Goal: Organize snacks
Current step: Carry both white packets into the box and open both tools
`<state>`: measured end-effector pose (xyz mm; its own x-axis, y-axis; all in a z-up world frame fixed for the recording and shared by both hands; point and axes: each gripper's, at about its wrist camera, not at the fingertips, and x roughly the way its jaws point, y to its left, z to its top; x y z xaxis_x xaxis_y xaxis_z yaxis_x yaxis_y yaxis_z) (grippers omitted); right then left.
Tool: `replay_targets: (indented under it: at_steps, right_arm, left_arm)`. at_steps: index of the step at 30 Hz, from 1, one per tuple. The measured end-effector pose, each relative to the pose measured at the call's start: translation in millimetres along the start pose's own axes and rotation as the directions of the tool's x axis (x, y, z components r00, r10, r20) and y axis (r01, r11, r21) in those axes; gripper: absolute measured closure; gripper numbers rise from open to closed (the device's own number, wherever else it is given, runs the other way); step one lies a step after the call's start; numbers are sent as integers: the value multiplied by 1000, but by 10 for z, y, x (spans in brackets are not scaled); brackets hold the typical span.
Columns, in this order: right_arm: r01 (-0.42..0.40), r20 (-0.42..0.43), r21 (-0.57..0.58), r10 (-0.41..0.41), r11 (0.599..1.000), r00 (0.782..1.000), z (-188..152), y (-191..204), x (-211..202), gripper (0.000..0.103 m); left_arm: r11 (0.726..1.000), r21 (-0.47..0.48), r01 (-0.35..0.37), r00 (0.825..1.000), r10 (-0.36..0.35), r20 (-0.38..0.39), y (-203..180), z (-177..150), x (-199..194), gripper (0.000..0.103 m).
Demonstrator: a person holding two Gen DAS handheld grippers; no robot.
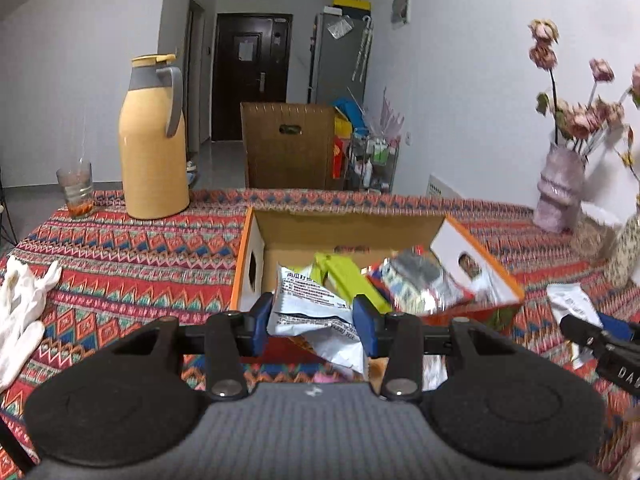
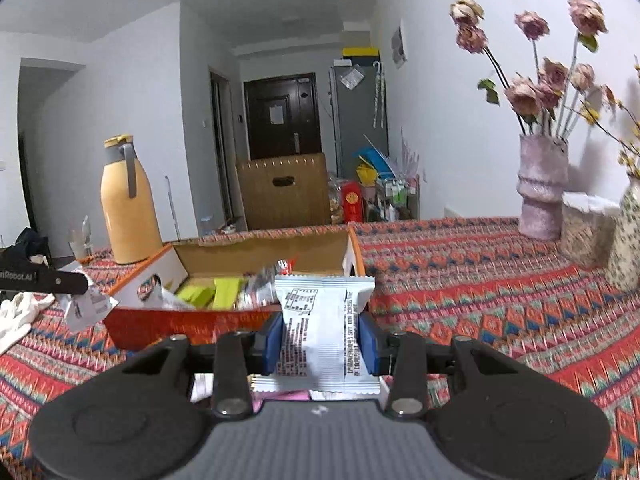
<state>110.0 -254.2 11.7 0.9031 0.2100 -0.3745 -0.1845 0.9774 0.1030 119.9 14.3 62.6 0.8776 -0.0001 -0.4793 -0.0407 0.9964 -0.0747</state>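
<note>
My left gripper (image 1: 313, 322) is shut on a crumpled white snack packet (image 1: 308, 304) with black print, held just in front of an open orange-and-white cardboard box (image 1: 250, 264). The box holds green packets (image 1: 346, 276) and a silvery packet (image 1: 420, 280). In the right wrist view my right gripper (image 2: 322, 344) is shut on a flat white snack packet (image 2: 320, 320), held upright near the same box (image 2: 168, 264), to the right of its front corner. The left gripper (image 2: 72, 292) with its packet shows at the left edge there, and the right gripper (image 1: 588, 326) at the right edge of the left wrist view.
A patterned red cloth (image 2: 480, 280) covers the table. A yellow thermos jug (image 1: 154, 140) and a glass (image 1: 76, 192) stand at the far left, white cloth gloves (image 1: 20, 304) lie at the left edge. A pink vase of dried roses (image 2: 542, 188) and jars stand at the far right.
</note>
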Motion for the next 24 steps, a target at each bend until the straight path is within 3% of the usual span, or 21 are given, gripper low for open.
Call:
replay_targets:
  at_steps: [13, 18, 24]
  right_arm:
    - [-36, -14, -23, 35, 999, 999, 530, 129, 795, 64]
    - [-36, -47, -16, 35, 999, 998, 554, 186, 1166, 64]
    - [-27, -28, -4, 26, 1000, 999, 455, 179, 1340, 64]
  left_arm:
    - [998, -53, -39, 999, 40, 24, -107, 350, 525, 59]
    - [995, -77, -65, 998, 66, 12, -94, 326, 815, 59]
    - [994, -88, -68, 998, 68, -12, -18, 237, 1054, 59]
